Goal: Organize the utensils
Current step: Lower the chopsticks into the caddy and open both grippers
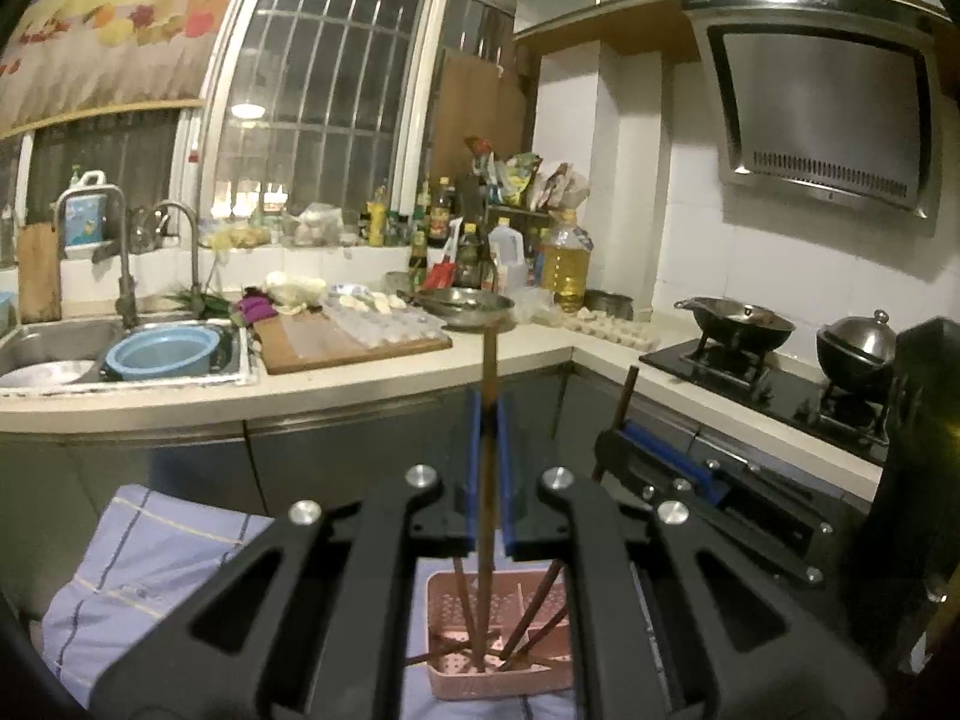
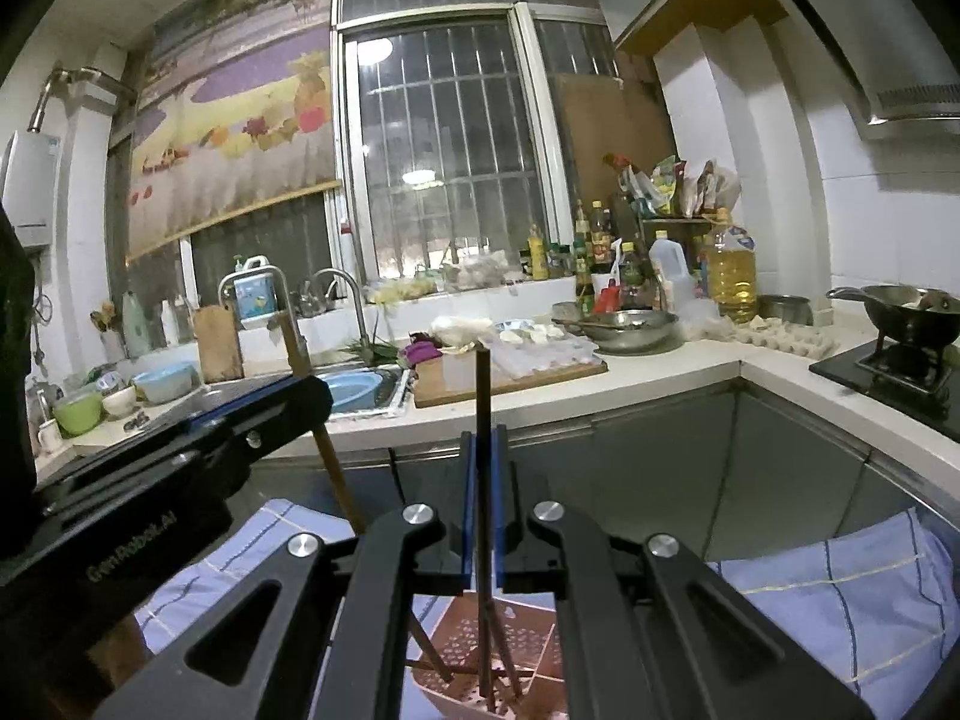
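My left gripper (image 1: 489,414) is shut on a brown chopstick (image 1: 487,360) that stands upright, its lower end down in a pink perforated basket (image 1: 444,606). Several more chopsticks (image 1: 540,612) lean inside that basket. In the right wrist view, my right gripper (image 2: 483,441) is shut on a dark chopstick (image 2: 482,384), also upright over the same pink basket (image 2: 528,630). Each gripper shows in the other's view: the right gripper (image 1: 615,441) on the right, the left gripper (image 2: 309,399) on the left with its lighter chopstick (image 2: 336,474).
The basket rests on a blue checked cloth (image 1: 150,570). Ahead runs an L-shaped counter (image 1: 360,384) with a sink (image 1: 36,336), a blue bowl (image 1: 159,354), a cutting board (image 1: 348,342), a metal bowl (image 1: 465,303), oil bottles (image 1: 567,258) and a stove with a wok (image 1: 741,321).
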A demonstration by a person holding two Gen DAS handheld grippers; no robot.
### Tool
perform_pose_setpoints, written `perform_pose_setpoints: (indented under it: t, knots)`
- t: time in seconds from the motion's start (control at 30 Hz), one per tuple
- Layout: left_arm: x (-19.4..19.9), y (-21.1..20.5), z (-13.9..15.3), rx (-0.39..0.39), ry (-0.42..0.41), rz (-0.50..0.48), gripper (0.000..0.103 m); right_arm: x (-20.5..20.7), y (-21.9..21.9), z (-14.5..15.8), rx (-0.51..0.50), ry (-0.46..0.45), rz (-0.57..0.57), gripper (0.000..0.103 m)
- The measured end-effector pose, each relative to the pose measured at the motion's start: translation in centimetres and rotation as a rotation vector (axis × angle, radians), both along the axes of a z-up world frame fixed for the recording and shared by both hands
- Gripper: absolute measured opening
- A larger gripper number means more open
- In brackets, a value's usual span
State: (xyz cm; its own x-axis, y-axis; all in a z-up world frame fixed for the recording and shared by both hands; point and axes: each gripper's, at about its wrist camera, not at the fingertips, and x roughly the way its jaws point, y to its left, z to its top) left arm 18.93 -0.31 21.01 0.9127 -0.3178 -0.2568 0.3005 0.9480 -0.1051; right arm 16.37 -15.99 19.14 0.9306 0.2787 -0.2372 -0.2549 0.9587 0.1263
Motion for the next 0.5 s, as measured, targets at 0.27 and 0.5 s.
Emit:
perform_pose_setpoints:
  t: [0.27,0.5]
  knots:
    - [1.8,-0.4,-3.5,0.034,0.046,0.012,0.005,1.3,-0.2,-2.0,-0.002,0.041,0.011,0.005]
    - [3.4,-1.3,-7.8,0.085,0.212,-0.022,0.013,0.9,-0.5,-2.9,0.037,0.108,0.056,0.007]
